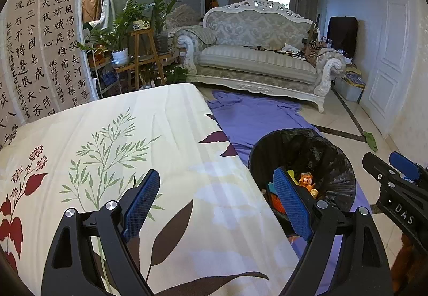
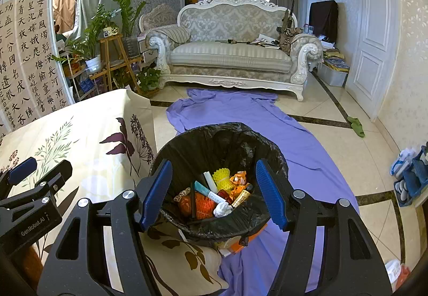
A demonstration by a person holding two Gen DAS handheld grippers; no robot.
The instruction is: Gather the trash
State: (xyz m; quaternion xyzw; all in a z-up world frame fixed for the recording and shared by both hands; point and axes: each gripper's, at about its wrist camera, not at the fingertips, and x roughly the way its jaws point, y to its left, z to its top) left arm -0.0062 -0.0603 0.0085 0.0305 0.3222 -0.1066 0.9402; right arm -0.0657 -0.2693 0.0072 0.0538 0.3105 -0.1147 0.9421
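A round bin with a black liner (image 2: 227, 135) stands on the floor beside the table; in the left wrist view the bin (image 1: 329, 156) is at the lower right. Inside lie a yellow foam net (image 2: 221, 177), an orange net (image 2: 203, 206), tubes and a crumpled white paper (image 2: 222, 209). My right gripper (image 2: 214, 195) hovers over the bin's mouth, open, with nothing between its fingers. My left gripper (image 1: 216, 205) is open and empty above the floral tablecloth (image 1: 128, 151). Each gripper shows at the edge of the other's view: the right gripper (image 1: 388, 163), the left gripper (image 2: 40, 170).
A purple sheet (image 2: 240, 111) runs across the tiled floor from the bin to a white carved sofa (image 2: 232, 55). Potted plants on wooden stands (image 2: 112, 49) crowd the left. A green slipper (image 2: 357, 126), a white door (image 2: 371, 36) and a shoe rack (image 2: 412, 175) are to the right.
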